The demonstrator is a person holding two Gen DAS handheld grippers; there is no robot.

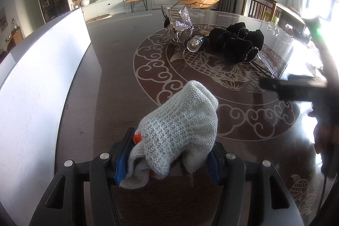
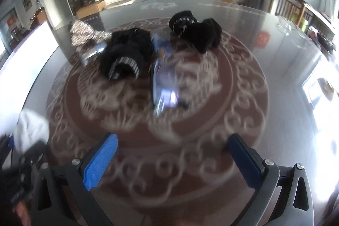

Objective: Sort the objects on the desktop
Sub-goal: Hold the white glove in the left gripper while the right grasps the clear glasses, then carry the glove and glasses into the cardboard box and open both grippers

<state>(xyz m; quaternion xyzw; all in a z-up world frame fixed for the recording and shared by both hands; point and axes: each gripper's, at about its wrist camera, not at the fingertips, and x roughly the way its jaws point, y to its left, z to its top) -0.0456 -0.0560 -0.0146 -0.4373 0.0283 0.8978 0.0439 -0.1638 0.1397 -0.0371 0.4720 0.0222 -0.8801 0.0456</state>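
One grey knitted sock [image 1: 180, 126] pinched in left claw [image 1: 169, 159]; right claw [image 2: 172, 159] spread, seemingly empty.

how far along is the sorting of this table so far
Nothing looks sorted yet. In hand: the left tongs are shut on a grey knitted piece. The right tongs are open and empty. Left: two black fuzzy items, the sparkly piece and a small bottle on the table.

Right hand-held gripper [image 2: 172, 159] jaws wide apart, nothing between, over patterned bench [image 2: 275, 69]. Ahead: two black fuzzy items [image 2: 127, 56] [image 2: 197, 33], blurred blue-silver object [image 2: 163, 86] between them, glittery silver piece [image 2: 84, 35] far left. White knit [image 2: 31, 128] at left edge.
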